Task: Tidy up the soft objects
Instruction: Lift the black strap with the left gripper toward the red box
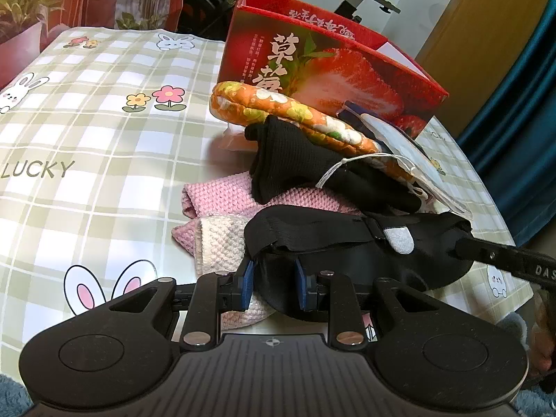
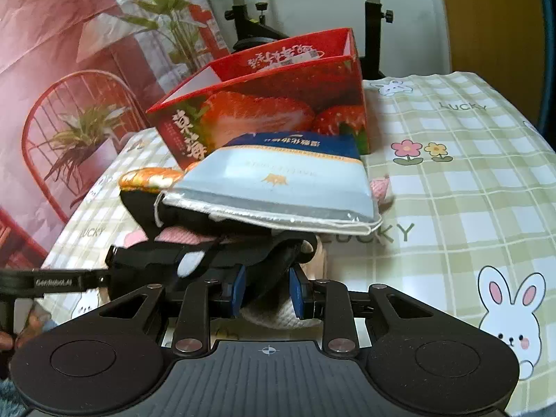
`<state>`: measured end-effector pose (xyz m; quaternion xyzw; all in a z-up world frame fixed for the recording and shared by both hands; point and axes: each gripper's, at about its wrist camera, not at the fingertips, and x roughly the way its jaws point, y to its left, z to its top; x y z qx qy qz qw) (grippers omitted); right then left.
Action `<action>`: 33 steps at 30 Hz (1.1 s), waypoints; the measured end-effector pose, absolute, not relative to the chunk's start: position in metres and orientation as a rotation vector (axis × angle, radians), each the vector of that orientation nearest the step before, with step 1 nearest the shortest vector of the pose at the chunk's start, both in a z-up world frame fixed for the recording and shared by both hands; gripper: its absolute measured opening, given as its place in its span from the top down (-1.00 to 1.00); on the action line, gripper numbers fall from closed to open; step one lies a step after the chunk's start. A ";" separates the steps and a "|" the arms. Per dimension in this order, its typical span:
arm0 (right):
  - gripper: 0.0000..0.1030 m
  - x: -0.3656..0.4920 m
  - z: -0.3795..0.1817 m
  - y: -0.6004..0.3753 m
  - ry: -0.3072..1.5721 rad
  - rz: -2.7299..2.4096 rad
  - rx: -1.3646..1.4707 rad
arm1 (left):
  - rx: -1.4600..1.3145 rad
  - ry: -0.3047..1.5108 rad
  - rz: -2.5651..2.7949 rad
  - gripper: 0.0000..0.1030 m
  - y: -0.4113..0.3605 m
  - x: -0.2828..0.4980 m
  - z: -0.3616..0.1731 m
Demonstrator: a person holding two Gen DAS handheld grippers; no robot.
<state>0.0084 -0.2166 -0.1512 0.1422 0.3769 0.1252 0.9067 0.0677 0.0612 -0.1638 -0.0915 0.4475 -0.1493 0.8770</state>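
Both claws grip one black eye mask (image 1: 347, 253) at the near table (image 1: 104, 146) edge: left claw (image 1: 272, 286) on one end, right claw (image 2: 266, 290) on the other. Behind it lie pink knitted cloth (image 1: 222, 191), black fabric (image 1: 295, 160) and strawberry box (image 1: 330, 69).

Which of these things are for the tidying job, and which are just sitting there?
For the job: eye mask, held by left gripper and right gripper; black sock; pink cloth; orange pad; blue packet; strawberry box, probably.

Just there: tablecloth, exercise bike, plant backdrop.
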 end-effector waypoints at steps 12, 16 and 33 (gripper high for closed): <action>0.83 0.000 -0.138 -0.205 0.709 0.281 0.217 | -0.263 0.863 -0.343 0.79 0.070 0.062 -0.154; 0.85 -0.009 -0.123 -0.201 0.663 0.315 0.182 | -0.234 0.796 -0.365 0.83 0.066 0.053 -0.138; 0.86 0.019 -0.032 -0.193 0.392 0.374 0.050 | -0.146 0.435 -0.337 0.84 0.065 0.066 -0.034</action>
